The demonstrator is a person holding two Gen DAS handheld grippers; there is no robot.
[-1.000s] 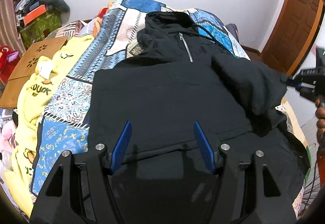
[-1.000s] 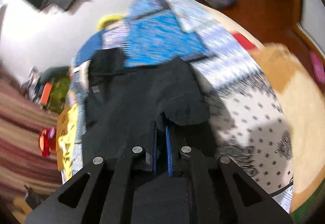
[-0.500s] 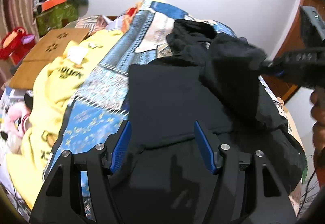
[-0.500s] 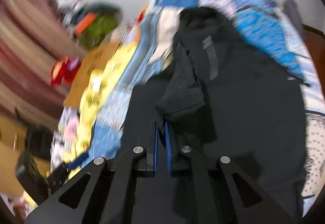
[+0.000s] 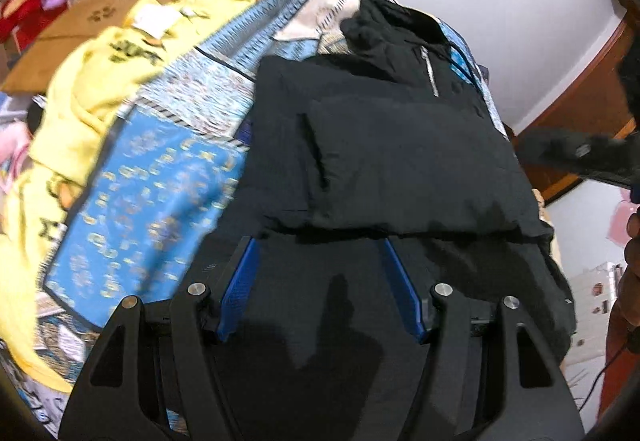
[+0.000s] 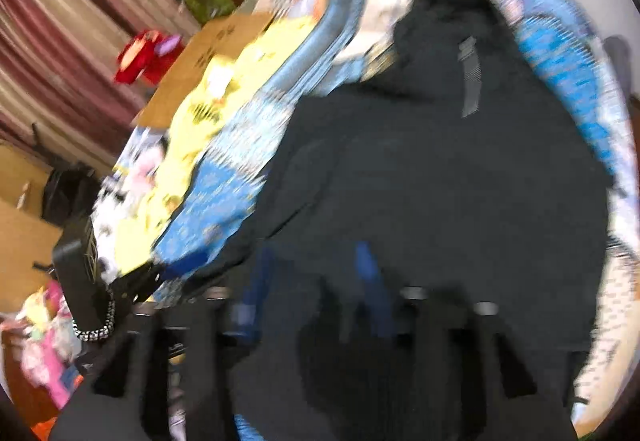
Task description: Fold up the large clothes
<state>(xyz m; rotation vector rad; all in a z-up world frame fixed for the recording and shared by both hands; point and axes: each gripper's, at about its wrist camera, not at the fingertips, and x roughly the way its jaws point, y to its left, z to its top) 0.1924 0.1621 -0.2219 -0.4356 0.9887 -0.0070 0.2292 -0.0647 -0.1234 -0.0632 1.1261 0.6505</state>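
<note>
Sleeve's folded in, but that fold looks ready to slip

The black hoodie (image 5: 400, 161) lies flat mid-bed on the patterned bedspread (image 5: 160, 181), hood toward the head edge. The left claw (image 5: 320, 281) hovers apart and empty; the right claw (image 6: 316, 273) is opening with nothing visible between. A snagged pad could drag the sleeve back out.

Below my left gripper (image 5: 320, 281): hoodie (image 5: 384, 161) flat on the bedspread (image 5: 160, 193), hood end farthest from me. Left of hoodie: blanket (image 5: 100, 81). Beyond blanket: cardboard sheet (image 5: 92, 17).
</note>
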